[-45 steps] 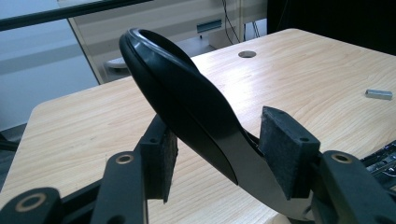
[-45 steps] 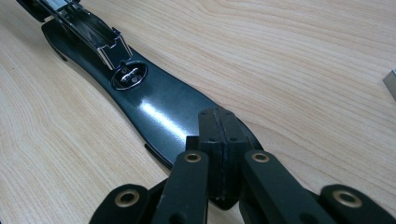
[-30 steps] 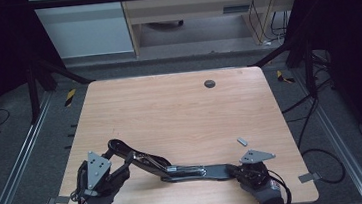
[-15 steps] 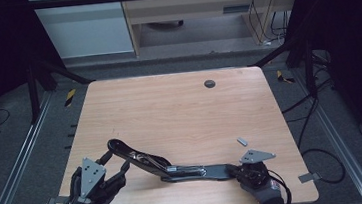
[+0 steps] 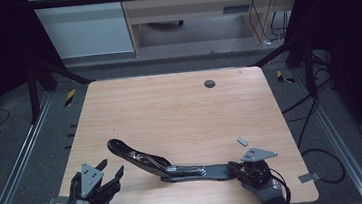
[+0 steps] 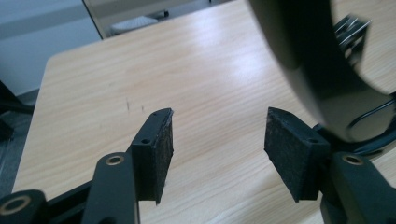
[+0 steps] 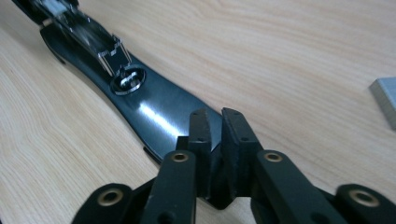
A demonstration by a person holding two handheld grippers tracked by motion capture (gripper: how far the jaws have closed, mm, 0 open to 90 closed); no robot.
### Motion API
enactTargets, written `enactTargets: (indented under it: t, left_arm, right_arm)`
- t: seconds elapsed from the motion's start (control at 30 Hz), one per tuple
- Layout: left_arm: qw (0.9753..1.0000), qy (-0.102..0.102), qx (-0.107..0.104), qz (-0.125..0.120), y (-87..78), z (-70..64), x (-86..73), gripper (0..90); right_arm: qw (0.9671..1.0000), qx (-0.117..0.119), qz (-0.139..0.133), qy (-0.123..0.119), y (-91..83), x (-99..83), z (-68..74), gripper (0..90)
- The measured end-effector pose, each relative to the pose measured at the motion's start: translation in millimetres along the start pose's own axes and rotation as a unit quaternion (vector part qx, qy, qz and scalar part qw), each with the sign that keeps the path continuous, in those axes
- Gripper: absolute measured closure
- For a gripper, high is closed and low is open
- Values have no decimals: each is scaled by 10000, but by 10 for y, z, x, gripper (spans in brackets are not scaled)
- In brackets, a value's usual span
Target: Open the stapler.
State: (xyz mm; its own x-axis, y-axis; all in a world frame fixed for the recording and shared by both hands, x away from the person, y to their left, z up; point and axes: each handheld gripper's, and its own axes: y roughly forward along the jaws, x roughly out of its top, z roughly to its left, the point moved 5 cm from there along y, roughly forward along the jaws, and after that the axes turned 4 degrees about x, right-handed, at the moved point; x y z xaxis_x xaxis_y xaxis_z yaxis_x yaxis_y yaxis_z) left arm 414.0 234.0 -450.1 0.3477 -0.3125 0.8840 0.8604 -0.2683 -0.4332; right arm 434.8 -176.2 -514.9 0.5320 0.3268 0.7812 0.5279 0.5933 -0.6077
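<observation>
stapler (image 5: 175,169) opened flat; right gripper (image 7: 212,122) pinching base (left gripper (image 6: 217,140) agape)

1. Ahead of both tools, the wooden tabletop (image 5: 180,112) lies bare and open, apart from a small dark round spot (image 5: 209,83) near its far edge.
2. Between the two tools, a long black opened stapler (image 5: 170,166) lies across the near part of the tabletop, blocking a straight pass from one tool to the other.
3. The left tool (image 6: 217,140) stands open, with bare wood between its pads; the stapler's raised arm looms just to its right.
4. The right tool (image 7: 212,126) is closed on the stapler's end.
5. A small grey block (image 5: 242,140) lies just ahead of the right tool.
</observation>
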Motion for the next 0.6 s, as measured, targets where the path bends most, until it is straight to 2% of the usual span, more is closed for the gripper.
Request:
enactTargets:
  t: [0.07, 0.1, 0.17, 0.23, 0.47, 0.6]
  left_arm:
    - [9999, 1, 67, 92, 31, 27, -49, 418]
    - [9998, -99, 121, 110, 46, 32, -67, 419]
    - [9997, -138, 150, 119, 66, 41, -87, 420]
    - [9997, -76, 166, 181, 85, 58, -114, 421]
    - [9994, -26, 84, 343, 158, 89, -189, 431]
    - [9991, -3, 77, 418, 193, 108, -217, 435]
  right_arm:
    - [10000, -17, -1, -20, -17, 14, -3, 781]
    - [10000, -75, 12, -60, -29, 25, -16, 758]
    - [9996, -246, 88, -95, -44, 39, -41, 725]
    - [9994, -308, 115, -91, -69, 56, -61, 710]
    - [9989, -462, -118, 36, -176, 148, -159, 640]
    - [9984, -526, -199, -56, -233, 195, -208, 632]
